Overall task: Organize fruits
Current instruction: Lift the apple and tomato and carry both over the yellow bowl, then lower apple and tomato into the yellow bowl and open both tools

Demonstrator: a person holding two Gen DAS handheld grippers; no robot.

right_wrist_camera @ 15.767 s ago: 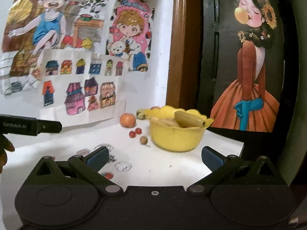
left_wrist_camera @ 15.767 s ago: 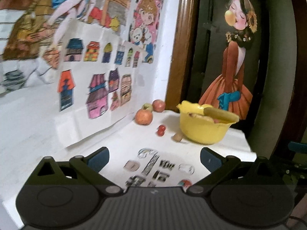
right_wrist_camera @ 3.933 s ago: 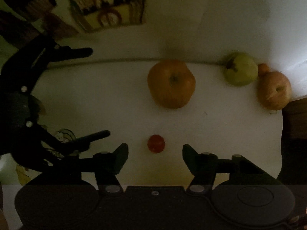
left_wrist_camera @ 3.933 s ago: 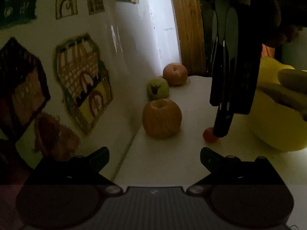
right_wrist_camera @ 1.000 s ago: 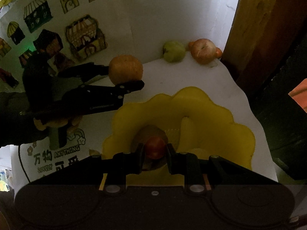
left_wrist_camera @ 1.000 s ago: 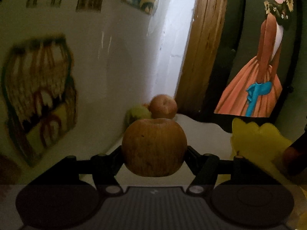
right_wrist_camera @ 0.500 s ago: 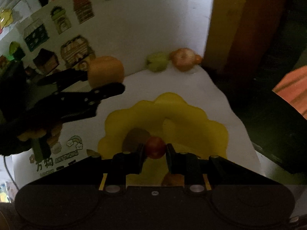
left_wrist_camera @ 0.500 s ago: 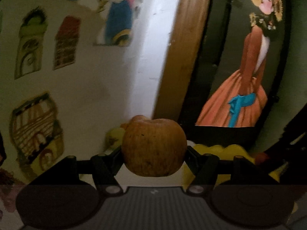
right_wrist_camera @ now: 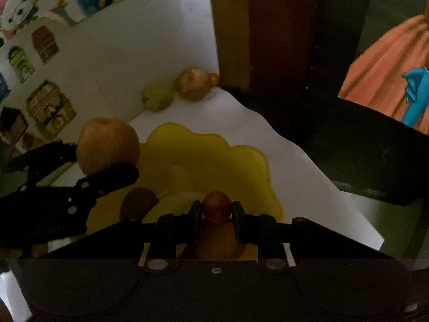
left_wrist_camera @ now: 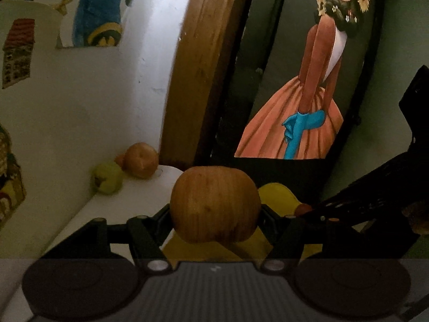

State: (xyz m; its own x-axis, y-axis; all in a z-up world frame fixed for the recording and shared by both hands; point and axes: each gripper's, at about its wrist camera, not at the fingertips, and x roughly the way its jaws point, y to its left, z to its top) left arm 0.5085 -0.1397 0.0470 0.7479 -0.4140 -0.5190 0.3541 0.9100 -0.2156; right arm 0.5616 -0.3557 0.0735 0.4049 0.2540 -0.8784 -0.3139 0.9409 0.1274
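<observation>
My left gripper (left_wrist_camera: 215, 212) is shut on a big orange-yellow apple (left_wrist_camera: 215, 204), held in the air just above the near rim of the yellow scalloped bowl (left_wrist_camera: 276, 193). My right gripper (right_wrist_camera: 216, 210) is shut on a small red fruit (right_wrist_camera: 216, 205) and hangs over the bowl (right_wrist_camera: 214, 155); the same apple (right_wrist_camera: 107, 145) and the left gripper (right_wrist_camera: 104, 169) show at its left. The bowl holds a brown fruit (right_wrist_camera: 138, 201) and pale yellow pieces (right_wrist_camera: 171, 201). A green apple (left_wrist_camera: 107, 178) and a reddish apple (left_wrist_camera: 140, 159) lie in the far corner.
The white table (right_wrist_camera: 281, 155) ends at a wavy right edge with dark space beyond it. A white wall with coloured drawings (left_wrist_camera: 91, 16) runs along the left. A brown wooden door frame (left_wrist_camera: 193, 67) and a dark door with a painted figure (left_wrist_camera: 308, 94) stand behind.
My left gripper has carried the apple right, to above the bowl's rim. My right gripper has kept the red fruit over the bowl and has moved lower and closer to it.
</observation>
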